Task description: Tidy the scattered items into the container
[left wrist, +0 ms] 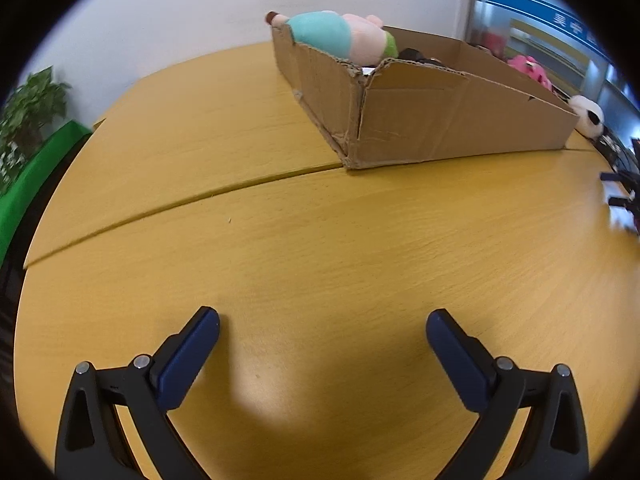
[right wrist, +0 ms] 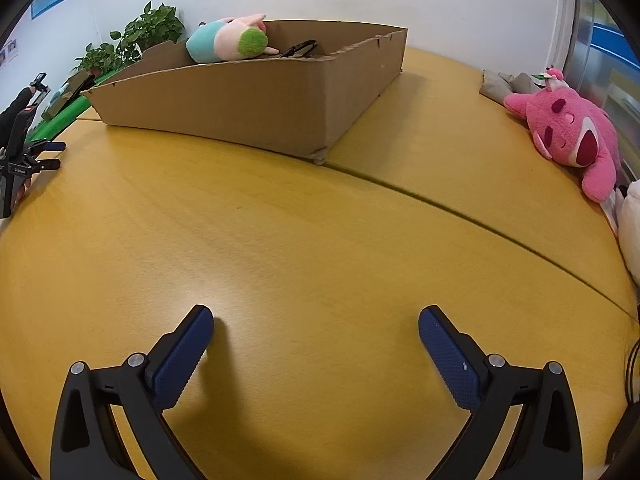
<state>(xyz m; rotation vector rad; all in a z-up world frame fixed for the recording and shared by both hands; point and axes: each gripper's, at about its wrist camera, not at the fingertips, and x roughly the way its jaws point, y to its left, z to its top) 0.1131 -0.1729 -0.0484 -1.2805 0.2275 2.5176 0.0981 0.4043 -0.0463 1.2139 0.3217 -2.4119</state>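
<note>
A low cardboard box (left wrist: 420, 120) (right wrist: 248, 104) stands on the yellow wooden table (left wrist: 280, 248) (right wrist: 304, 232). A teal, pink and green plush (left wrist: 340, 36) (right wrist: 228, 42) lies on its far rim, beside a dark item (left wrist: 416, 56) (right wrist: 300, 49) inside. A pink plush (right wrist: 572, 136) (left wrist: 528, 66) lies on the table to the right of the box, and a white and black plush (left wrist: 588, 116) sits past the box's right corner. My left gripper (left wrist: 322, 320) is open over bare table, well short of the box. My right gripper (right wrist: 316, 318) is open too, holding nothing.
The other gripper shows at the edge of each view: the right gripper (left wrist: 624, 192), and the left gripper (right wrist: 24, 160) with a gloved hand (right wrist: 14, 108). Potted plants (right wrist: 140, 36) (left wrist: 28, 112) and a green surface (left wrist: 36, 176) stand past the table's left end. Grey cloth (right wrist: 504, 84) lies behind the pink plush.
</note>
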